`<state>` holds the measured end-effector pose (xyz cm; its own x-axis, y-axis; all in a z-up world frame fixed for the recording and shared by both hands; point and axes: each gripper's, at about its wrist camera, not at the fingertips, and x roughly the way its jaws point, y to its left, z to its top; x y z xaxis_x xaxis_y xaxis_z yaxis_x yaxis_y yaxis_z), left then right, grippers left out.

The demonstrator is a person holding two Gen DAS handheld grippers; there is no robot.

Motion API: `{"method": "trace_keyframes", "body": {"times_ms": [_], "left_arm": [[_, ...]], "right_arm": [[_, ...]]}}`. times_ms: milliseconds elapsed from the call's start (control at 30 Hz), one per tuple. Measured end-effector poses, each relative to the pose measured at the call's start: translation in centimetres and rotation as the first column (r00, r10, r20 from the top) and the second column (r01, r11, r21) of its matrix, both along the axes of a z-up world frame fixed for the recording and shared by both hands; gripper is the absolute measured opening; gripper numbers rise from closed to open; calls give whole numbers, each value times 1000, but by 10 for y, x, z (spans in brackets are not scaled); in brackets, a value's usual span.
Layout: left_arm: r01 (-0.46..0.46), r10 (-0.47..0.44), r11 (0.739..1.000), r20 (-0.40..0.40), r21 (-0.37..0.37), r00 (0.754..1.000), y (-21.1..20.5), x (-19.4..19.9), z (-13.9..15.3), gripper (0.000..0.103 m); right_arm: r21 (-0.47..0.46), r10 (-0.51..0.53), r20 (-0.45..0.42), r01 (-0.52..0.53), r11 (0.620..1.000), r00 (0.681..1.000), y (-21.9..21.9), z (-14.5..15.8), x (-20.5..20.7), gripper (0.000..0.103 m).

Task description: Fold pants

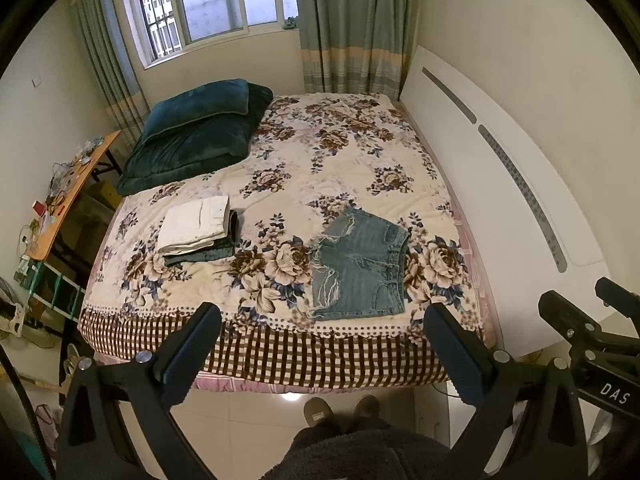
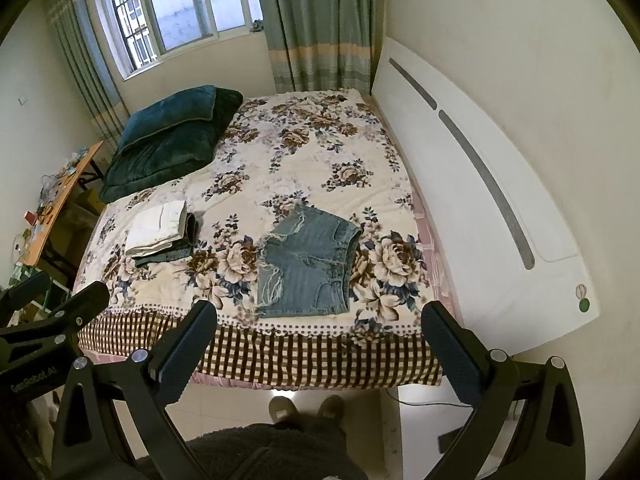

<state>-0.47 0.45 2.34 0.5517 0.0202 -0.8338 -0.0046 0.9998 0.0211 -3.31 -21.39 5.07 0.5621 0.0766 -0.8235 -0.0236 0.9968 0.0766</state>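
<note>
Both claws, L (image 1: 320, 354) & R (image 2: 318, 350), spread wide, empty; denim shorts (image 1: 360, 266) flat on bed (image 1: 280, 356) just beyond tips.

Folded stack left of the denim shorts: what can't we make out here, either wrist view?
- Folded stack: the white garment on top hides the darker pieces below; count unclear in both views.
- Denim shorts: underside against the bedspread, unseen.
- Side table: clutter too small to identify.
</note>
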Motion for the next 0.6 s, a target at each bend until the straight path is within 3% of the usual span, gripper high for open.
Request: {"method": "trace_keyframes", "body": {"times_ms": [600], "left_arm": [[3, -3, 1000, 4, 2, 1000, 3, -4, -1, 103]], "right_arm": [[-4, -5, 7, 5, 1000, 1000, 4, -8, -9, 103]]}}
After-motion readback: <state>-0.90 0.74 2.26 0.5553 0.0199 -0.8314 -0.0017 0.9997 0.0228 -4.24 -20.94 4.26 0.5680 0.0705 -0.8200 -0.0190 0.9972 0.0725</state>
